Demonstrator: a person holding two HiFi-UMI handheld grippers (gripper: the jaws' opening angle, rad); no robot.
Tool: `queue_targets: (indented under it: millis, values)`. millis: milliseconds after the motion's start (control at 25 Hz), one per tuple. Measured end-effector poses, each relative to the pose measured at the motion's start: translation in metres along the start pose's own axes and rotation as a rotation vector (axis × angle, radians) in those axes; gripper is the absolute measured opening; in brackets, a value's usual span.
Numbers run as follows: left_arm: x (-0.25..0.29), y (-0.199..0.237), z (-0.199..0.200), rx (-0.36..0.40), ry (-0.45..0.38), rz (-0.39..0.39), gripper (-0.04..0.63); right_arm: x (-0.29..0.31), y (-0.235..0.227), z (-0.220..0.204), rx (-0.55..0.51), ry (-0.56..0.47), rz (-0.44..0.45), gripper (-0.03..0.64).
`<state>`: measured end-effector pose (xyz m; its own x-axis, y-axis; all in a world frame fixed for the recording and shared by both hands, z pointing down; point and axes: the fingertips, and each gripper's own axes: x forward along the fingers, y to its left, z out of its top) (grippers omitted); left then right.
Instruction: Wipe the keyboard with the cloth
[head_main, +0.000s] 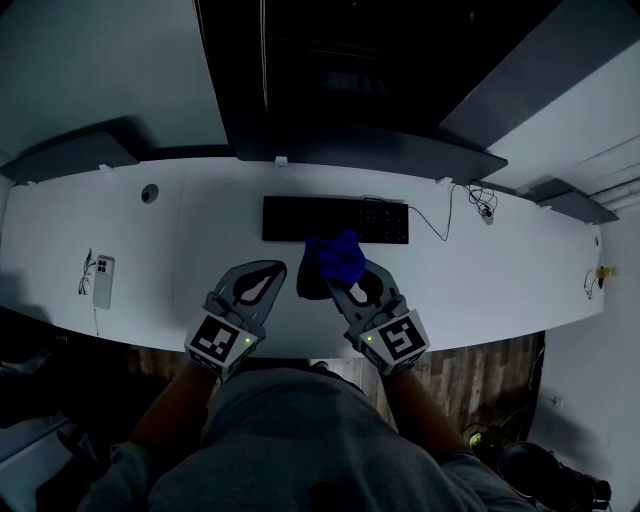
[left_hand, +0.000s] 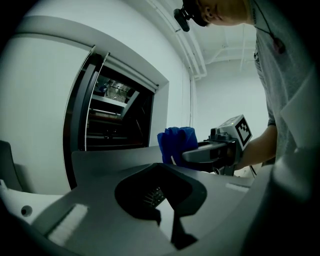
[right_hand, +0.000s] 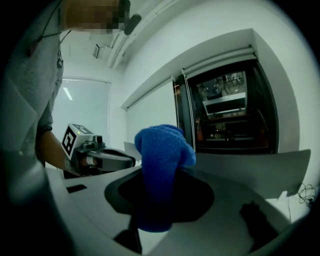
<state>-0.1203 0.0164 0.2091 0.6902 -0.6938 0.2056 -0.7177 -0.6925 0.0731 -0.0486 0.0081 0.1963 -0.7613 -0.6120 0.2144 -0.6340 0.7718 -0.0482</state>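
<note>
White desk (head_main: 480, 290), dim rm, w/ keyboard (head_main: 335, 219) mid-desk. Our R gripper (head_main: 340, 278) pinches the cloth (head_main: 335, 258), bunched up at the keyboard's near edge. L gripper (head_main: 272, 270) is beside it, jaws pressed together, empty. Risks, we reckon: little cloth sits past the jaws, so hard tips may hit the keyboard. It's unbraced, so it may slide.

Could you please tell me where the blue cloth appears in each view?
Head view: blue cloth at centre, just below the keyboard.
Left gripper view: blue cloth right of centre, in the right gripper.
Right gripper view: blue cloth at centre, between the jaws.
Shared landmark: the dark wall recess.
</note>
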Motion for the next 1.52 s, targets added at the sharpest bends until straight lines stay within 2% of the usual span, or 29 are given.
queue_targets:
  millis: [320, 480, 680, 840, 960, 1200, 1360, 1520]
  values:
    - [0.010, 0.081, -0.035, -0.062, -0.021, 0.069, 0.005, 0.091, -0.019, -0.017, 0.002, 0.022, -0.070, 0.132]
    - [0.024, 0.111, -0.061, -0.063, 0.012, 0.096, 0.006, 0.130, -0.032, -0.042, 0.003, 0.052, -0.114, 0.132]
    - [0.039, 0.148, -0.090, -0.102, 0.013, 0.182, 0.006, 0.172, -0.049, -0.079, 0.004, 0.068, -0.143, 0.132]
    - [0.049, 0.175, -0.112, -0.091, -0.009, 0.277, 0.005, 0.204, -0.062, -0.110, -0.004, 0.072, -0.169, 0.132]
    - [0.059, 0.189, -0.133, -0.107, 0.005, 0.331, 0.005, 0.224, -0.068, -0.132, 0.000, 0.061, -0.192, 0.132]
    - [0.068, 0.209, -0.168, -0.135, 0.027, 0.421, 0.005, 0.254, -0.066, -0.161, -0.104, 0.092, -0.200, 0.132]
    - [0.079, 0.212, -0.183, -0.138, 0.044, 0.431, 0.005, 0.258, -0.071, -0.184, -0.103, 0.111, -0.208, 0.132]
    - [0.093, 0.212, -0.192, -0.087, 0.067, 0.428, 0.005, 0.256, -0.075, -0.198, -0.126, 0.141, -0.220, 0.132]
